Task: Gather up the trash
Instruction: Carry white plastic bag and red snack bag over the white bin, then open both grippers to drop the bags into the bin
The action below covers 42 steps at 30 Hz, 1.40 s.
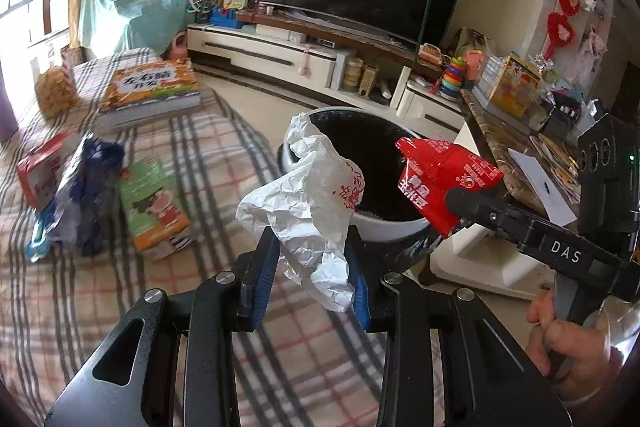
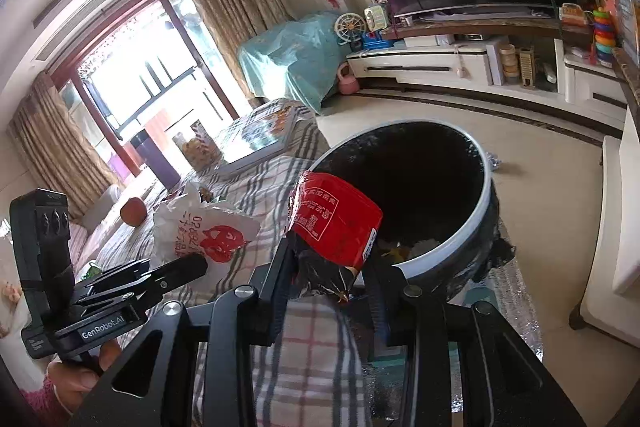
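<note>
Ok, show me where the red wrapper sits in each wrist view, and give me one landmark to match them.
Left wrist view: the red wrapper is right of centre, clamped in the right gripper, over the bin's near rim.
Right wrist view: the red wrapper is at centre, between the gripper's fingers, in front of the bin.
Shared landmark: the white-rimmed bin with its black liner.

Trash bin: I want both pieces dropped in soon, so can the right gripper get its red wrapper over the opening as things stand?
Probably yes. The right gripper holds the red wrapper at the trash bin rim, and nothing blocks the open mouth.
</note>
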Available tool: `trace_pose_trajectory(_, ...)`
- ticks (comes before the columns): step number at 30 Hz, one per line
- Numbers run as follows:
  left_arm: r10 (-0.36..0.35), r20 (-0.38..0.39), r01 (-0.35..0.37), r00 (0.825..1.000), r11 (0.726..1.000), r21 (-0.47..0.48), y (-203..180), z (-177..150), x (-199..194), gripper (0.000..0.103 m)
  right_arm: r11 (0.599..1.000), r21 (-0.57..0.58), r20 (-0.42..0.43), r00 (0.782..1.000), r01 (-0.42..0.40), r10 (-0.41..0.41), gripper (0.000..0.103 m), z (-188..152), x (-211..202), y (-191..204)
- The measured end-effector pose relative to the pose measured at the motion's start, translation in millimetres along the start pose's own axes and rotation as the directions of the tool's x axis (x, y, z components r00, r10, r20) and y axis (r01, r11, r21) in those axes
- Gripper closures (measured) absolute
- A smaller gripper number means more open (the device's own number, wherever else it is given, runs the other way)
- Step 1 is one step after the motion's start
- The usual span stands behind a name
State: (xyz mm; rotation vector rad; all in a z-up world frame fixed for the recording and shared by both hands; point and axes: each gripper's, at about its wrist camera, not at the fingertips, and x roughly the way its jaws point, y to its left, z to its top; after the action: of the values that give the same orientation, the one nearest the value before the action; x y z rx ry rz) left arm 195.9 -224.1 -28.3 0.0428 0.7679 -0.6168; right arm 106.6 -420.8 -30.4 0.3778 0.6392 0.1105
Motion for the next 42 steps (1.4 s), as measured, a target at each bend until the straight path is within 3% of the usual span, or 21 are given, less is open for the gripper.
trace_pose_trajectory(28, -0.011, -0.031, 0.012, 0.999, 0.999, 0.046, -33.2, 43.6, 55.5, 0.072, 0.999, 0.015, -0.006, 0.999, 0.047, -0.047, 0.067, 36.7, 17.0, -34.0)
trace_pose_trajectory(42, -0.011, -0.078, 0.013, 0.997, 1.000, 0.029, -30.8, 49.1, 79.7, 0.071, 0.998, 0.020, -0.040, 0.998, 0.054, -0.054, 0.066, 44.0, 31.9, -43.3)
